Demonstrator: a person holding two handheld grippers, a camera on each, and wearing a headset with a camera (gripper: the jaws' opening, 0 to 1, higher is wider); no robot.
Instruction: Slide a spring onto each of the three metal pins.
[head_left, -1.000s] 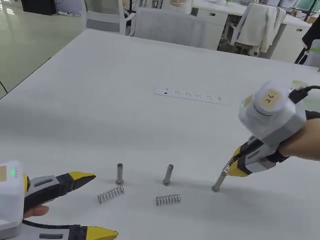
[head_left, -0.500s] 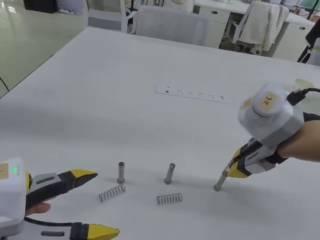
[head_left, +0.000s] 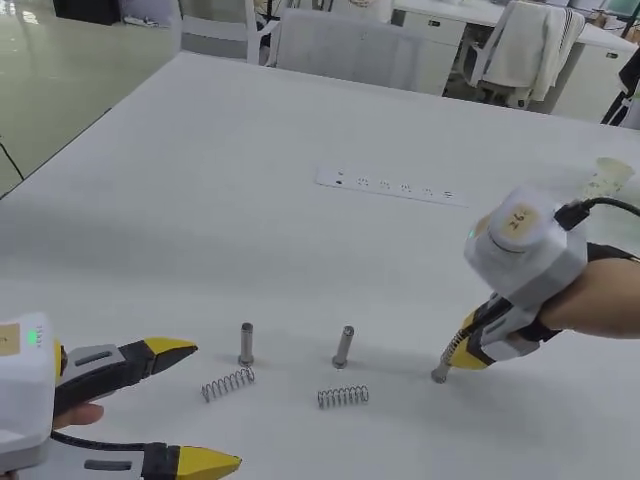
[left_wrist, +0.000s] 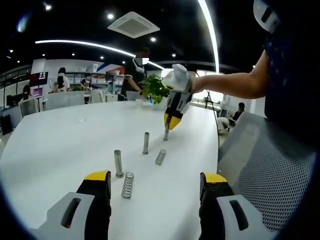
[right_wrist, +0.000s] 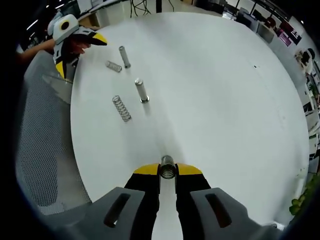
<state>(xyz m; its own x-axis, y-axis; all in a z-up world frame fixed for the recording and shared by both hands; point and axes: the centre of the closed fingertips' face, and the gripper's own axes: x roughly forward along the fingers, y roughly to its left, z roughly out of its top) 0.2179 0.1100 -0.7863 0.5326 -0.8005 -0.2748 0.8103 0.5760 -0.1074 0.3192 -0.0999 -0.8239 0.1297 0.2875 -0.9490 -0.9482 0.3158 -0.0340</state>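
Observation:
Three metal pins stand in a row on the white table: the left pin (head_left: 246, 343), the middle pin (head_left: 343, 346) and the right pin (head_left: 439, 373). My right gripper (head_left: 461, 352) is shut on a spring (right_wrist: 167, 167), tilted down over the right pin, whose top is hidden by the spring and jaws. Two loose springs lie in front of the pins, one (head_left: 228, 383) by the left pin and one (head_left: 343, 396) by the middle pin. My left gripper (head_left: 195, 405) stands open near the table's front edge, left of the left pin, with nothing between its jaws.
A white power strip (head_left: 393, 186) lies across the table's middle. A paper cup (head_left: 610, 180) stands at the right. Chairs (head_left: 345, 50) and desks sit beyond the far edge. A mesh chair (left_wrist: 265, 165) is beside the table.
My right gripper has gone lower along the right pin with the spring, so less of the pin shows. The left gripper has held its place; the head camera shifted a little.

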